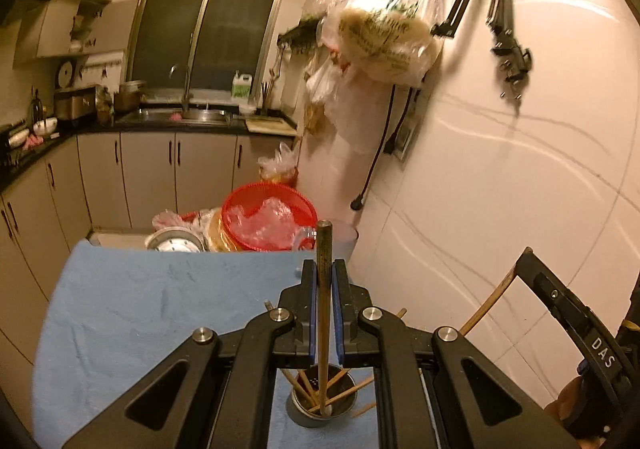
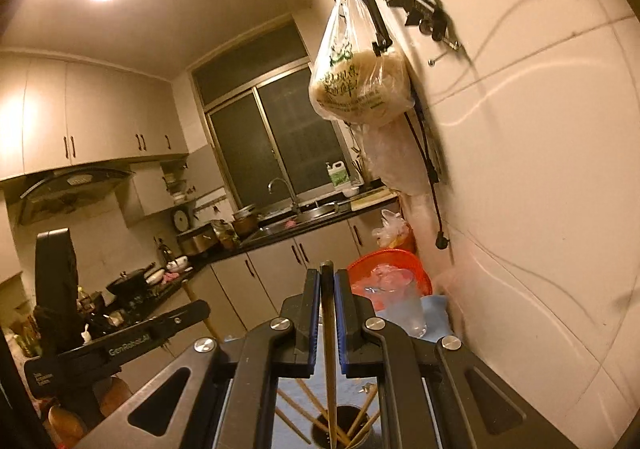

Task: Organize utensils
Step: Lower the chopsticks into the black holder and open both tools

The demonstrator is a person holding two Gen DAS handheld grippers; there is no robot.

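Note:
My left gripper [image 1: 324, 269] is shut on a brown chopstick [image 1: 324, 313] that stands upright between its blue pads. The stick's lower end reaches into a metal cup [image 1: 322, 409], which holds several chopsticks and stands on a blue cloth [image 1: 140, 309]. My right gripper [image 2: 327, 277] is shut on another chopstick [image 2: 330, 349], which also points down over the cup [image 2: 352, 431]. Each gripper shows in the other's view: the right gripper [image 1: 528, 255] at the right edge with its stick, the left gripper [image 2: 200, 311] at the left.
Loose chopsticks [image 1: 364, 409] lie on the cloth by the cup. Past the cloth's far edge are a red basket [image 1: 268, 217], a metal bowl [image 1: 176, 245] and a clear plastic cup [image 2: 408, 309]. A tiled wall [image 1: 520, 169] runs close on the right, with hanging bags [image 1: 384, 37].

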